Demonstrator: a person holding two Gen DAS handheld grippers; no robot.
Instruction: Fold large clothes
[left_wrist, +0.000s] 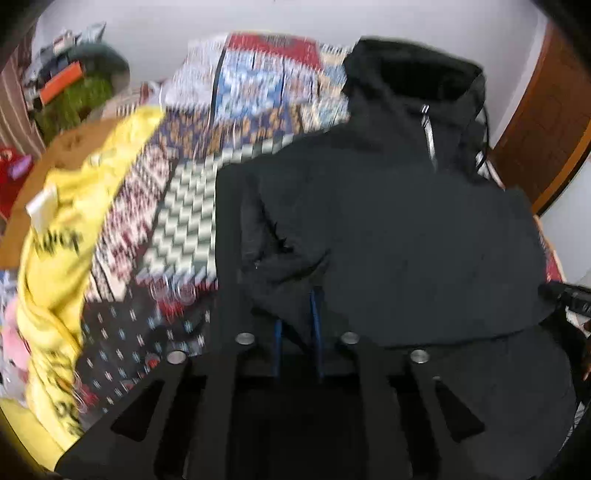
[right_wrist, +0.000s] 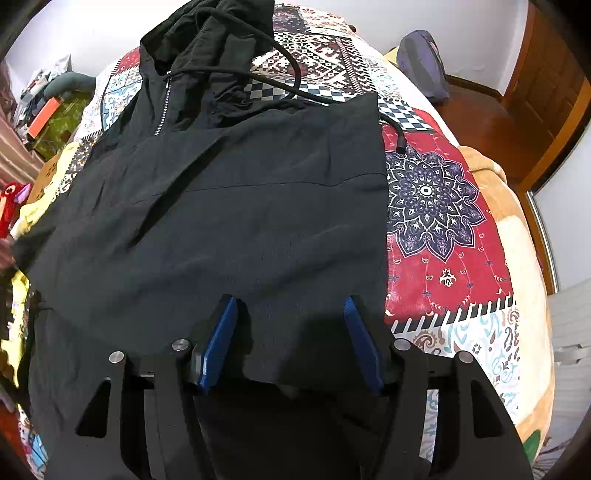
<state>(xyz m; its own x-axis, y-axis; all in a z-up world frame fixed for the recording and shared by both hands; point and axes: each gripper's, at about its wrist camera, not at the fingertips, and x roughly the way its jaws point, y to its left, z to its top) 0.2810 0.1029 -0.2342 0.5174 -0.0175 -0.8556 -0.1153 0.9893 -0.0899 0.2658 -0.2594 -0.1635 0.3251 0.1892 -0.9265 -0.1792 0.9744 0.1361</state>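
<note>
A large black hooded jacket (right_wrist: 229, 206) with a front zip lies spread on a patchwork bedspread (right_wrist: 443, 236), hood toward the far wall. It also shows in the left wrist view (left_wrist: 406, 229). My left gripper (left_wrist: 297, 325) is shut on a bunched fold of the jacket's left side, blue pads close together with black cloth between them. My right gripper (right_wrist: 290, 332) is open, blue pads wide apart, over the jacket's near hem with cloth lying between the pads.
A yellow printed garment (left_wrist: 62, 236) lies on the bed's left. A cluttered shelf (left_wrist: 66, 85) stands at far left. A purple-grey bag (right_wrist: 424, 62) sits at the bed's far right, by a wooden door (right_wrist: 546, 85). The drawstring cord (right_wrist: 295, 74) trails across the bedspread.
</note>
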